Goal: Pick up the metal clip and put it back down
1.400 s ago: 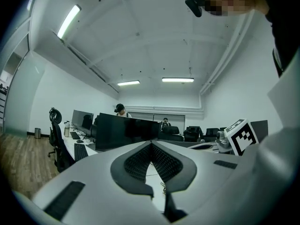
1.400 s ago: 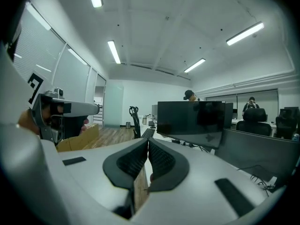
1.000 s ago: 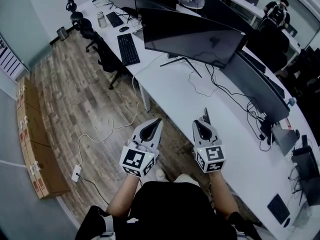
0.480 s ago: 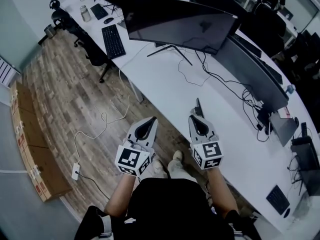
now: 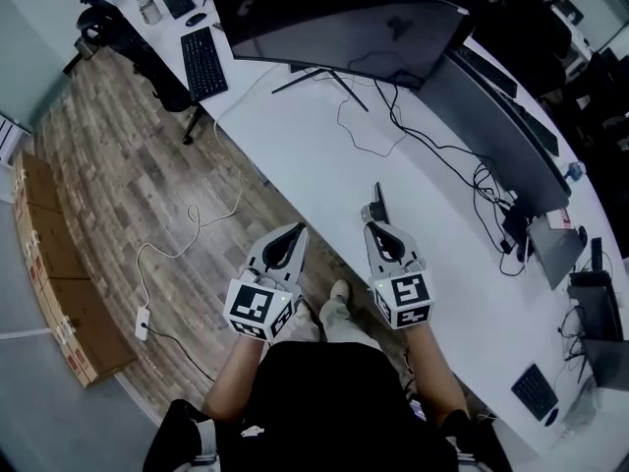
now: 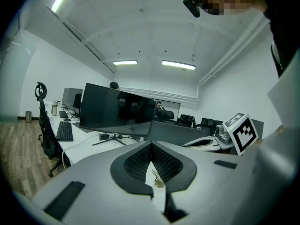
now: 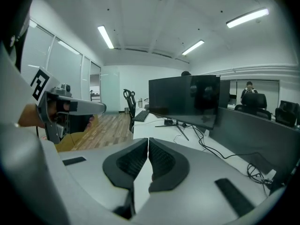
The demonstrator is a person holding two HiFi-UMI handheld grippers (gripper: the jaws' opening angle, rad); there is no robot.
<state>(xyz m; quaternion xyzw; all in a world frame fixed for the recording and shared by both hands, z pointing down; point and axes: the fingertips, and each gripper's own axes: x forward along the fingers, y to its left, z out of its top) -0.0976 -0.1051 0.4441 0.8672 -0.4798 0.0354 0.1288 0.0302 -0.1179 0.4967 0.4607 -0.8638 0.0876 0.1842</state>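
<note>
The metal clip (image 5: pixel 376 204) is a small dark piece standing near the front edge of the white desk (image 5: pixel 324 155). My right gripper (image 5: pixel 372 226) is shut and empty, with its tips just short of the clip. My left gripper (image 5: pixel 298 230) hangs beyond the desk edge, over the wooden floor, to the left of the clip. In the left gripper view that gripper (image 6: pixel 151 145) has its tips together. A small shiny metal piece (image 6: pixel 157 181) shows in the slit below them, and I cannot tell what it is. In the right gripper view the right gripper (image 7: pixel 148 139) meets tip to tip over the desk.
A wide curved monitor (image 5: pixel 334 28) stands at the back of the desk, with black cables (image 5: pixel 393 126) trailing from it. A second screen (image 5: pixel 511 155) sits to the right. A keyboard (image 5: pixel 201 62) lies at far left. Cardboard boxes (image 5: pixel 49 254) and a power strip (image 5: pixel 142 323) are on the floor.
Both grippers have sunk a little and edged along the desk's front edge, staying side by side. The view has slid forward over the desk. Both pairs of jaws stay closed.
</note>
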